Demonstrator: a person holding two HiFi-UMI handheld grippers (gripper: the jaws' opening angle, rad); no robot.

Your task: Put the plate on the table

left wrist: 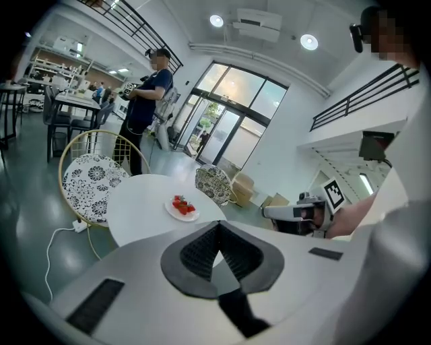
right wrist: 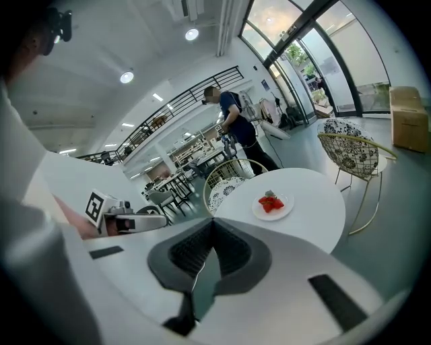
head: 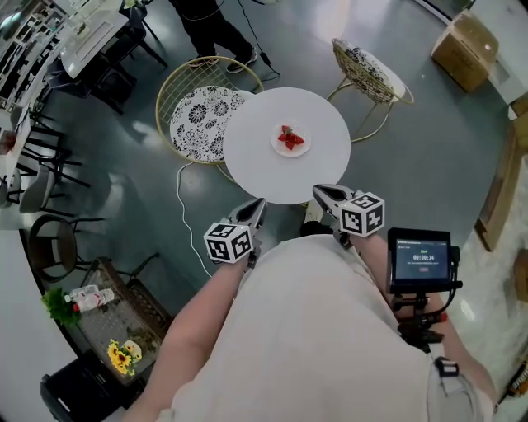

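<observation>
A small white plate (head: 290, 140) with red strawberries rests near the middle of the round white table (head: 247, 157). The plate shows again in the left gripper view (left wrist: 183, 207) and the right gripper view (right wrist: 273, 204). Both grippers hang side by side just short of the table's near edge, apart from the plate. My left gripper (head: 257, 206) is shut with nothing in it, its pads meeting at the tips (left wrist: 217, 226). My right gripper (head: 322, 194) is likewise shut and empty (right wrist: 212, 223). Each gripper sees the other: the right gripper (left wrist: 296, 212) and the left gripper (right wrist: 131, 219).
Two wire chairs with patterned cushions stand by the table, one at left (head: 202, 119) and one at back right (head: 367, 66). A person (head: 206, 25) stands beyond the table. A white cable (head: 186, 214) lies on the floor. A cardboard box (head: 466, 49) sits far right, a small monitor (head: 421, 260) by my right arm.
</observation>
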